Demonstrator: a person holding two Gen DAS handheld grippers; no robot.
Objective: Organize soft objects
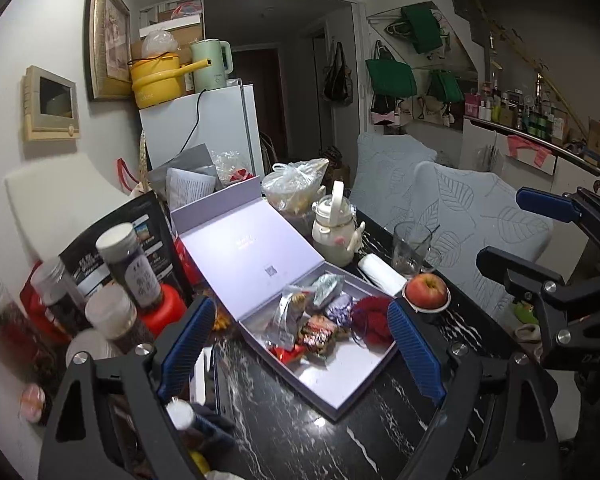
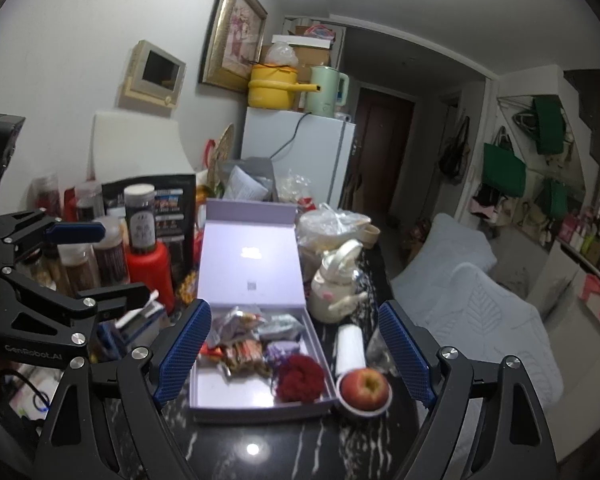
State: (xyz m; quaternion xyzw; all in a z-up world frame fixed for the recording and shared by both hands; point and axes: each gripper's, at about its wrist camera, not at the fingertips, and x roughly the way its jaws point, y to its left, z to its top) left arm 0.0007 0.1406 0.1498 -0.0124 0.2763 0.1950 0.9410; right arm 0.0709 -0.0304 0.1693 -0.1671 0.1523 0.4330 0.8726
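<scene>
An open lilac box (image 1: 364,390) (image 2: 236,400) lies on the black marble table with its lid (image 1: 244,248) (image 2: 250,256) propped back. Inside lie a dark red fluffy scrunchie (image 1: 374,314) (image 2: 300,378), a lilac soft item (image 1: 338,312) (image 2: 280,350), silver foil packets (image 1: 290,312) (image 2: 234,322) and a red-brown snack pack (image 1: 318,330) (image 2: 246,354). My left gripper (image 1: 302,350) is open and empty above the box's near side. My right gripper (image 2: 294,354) is open and empty above the box; it also shows in the left wrist view (image 1: 536,236).
An apple on a small dish (image 1: 426,290) (image 2: 365,390), a white roll (image 1: 382,274) (image 2: 351,346), a glass (image 1: 410,246) and a cream kettle (image 1: 336,228) (image 2: 336,284) stand right of the box. Jars and a red bottle (image 1: 132,268) (image 2: 140,236) crowd the left. Padded chairs (image 1: 472,216) (image 2: 480,312) stand right.
</scene>
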